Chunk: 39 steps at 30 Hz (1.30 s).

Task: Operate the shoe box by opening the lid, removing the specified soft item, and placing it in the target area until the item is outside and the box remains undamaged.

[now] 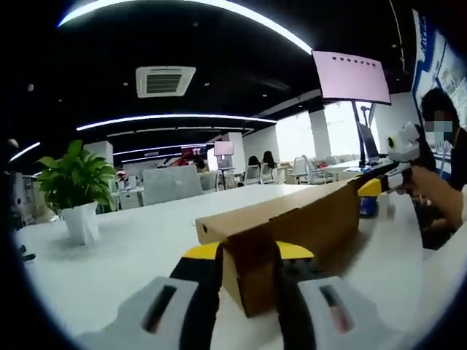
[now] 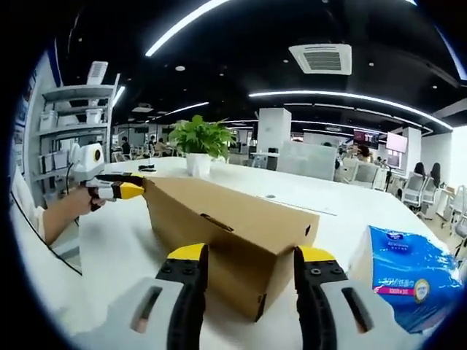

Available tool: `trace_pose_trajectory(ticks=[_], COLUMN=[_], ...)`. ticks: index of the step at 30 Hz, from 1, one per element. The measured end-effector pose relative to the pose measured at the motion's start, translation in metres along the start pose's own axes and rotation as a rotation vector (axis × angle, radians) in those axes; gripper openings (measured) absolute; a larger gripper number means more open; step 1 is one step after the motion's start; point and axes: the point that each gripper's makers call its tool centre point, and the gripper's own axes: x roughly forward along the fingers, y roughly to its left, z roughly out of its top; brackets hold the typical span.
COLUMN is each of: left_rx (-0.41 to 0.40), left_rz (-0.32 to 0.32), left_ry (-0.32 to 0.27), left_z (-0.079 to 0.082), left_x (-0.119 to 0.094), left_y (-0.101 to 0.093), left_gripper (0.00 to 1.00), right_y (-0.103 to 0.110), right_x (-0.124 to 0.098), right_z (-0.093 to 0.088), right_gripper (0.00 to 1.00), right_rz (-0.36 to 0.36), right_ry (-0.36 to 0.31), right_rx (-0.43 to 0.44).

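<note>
Closest in the left gripper view, the left gripper (image 1: pixel 248 273) has its yellow-tipped fingers (image 1: pixel 195 254) set on either side of one end of the brown cardboard shoe box (image 1: pixel 292 226), pressed against its end wall. That box lies lengthwise on the white worktop (image 1: pixel 124 255), lid down and closed. At the far end the right gripper (image 1: pixel 379 182) meets the box corner, held by a person's hand (image 1: pixel 430 191). A potted plant (image 1: pixel 74 191) stands well apart on the worktop.

From the right gripper view, the right gripper (image 2: pixel 249 273) likewise straddles the near end of the box (image 2: pixel 219 226), its fingers (image 2: pixel 188 255) spread to the box's width and touching its sides. A blue soft pack of tissues (image 2: pixel 408 277) lies on the worktop just beside the box.
</note>
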Motion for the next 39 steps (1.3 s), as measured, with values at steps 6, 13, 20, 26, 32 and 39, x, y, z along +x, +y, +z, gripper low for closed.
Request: trace_pose_trajectory(ticks=[6, 13, 20, 26, 32, 39], left_rx=[0.016, 0.125, 0.457, 0.6, 0.799, 0.924], left_rz=[-0.018, -0.043, -0.096, -0.114, -0.071, -0.038], left_ry=[0.0, -0.006, -0.05, -0.074, -0.012, -0.014], left_z=[-0.002, 0.003, 0.014, 0.02, 0.017, 0.01], left_x=[-0.001, -0.003, -0.008, -0.011, -0.013, -0.007], left_y=[-0.001, -0.004, -0.017, -0.03, -0.024, -0.025], left_gripper=[0.29, 0.35, 0.56, 0.55, 0.59, 0.63], right_y=[0.002, 0.005, 0.038, 0.046, 0.041, 0.037], right_x=[-0.001, -0.005, -0.016, -0.02, -0.018, -0.014], right_z=[-0.001, 0.004, 0.028, 0.029, 0.027, 0.008], right_gripper=[0.48, 0.48, 0.48, 0.49, 0.49, 0.45], right_rz=[-0.007, 0.012, 0.109, 0.104, 0.056, 0.044], right_ry=[-0.014, -0.015, -0.179, -0.225, -0.218, -0.137], right_rx=[-0.03, -0.141, -0.591, -0.797, -0.944, -1.121])
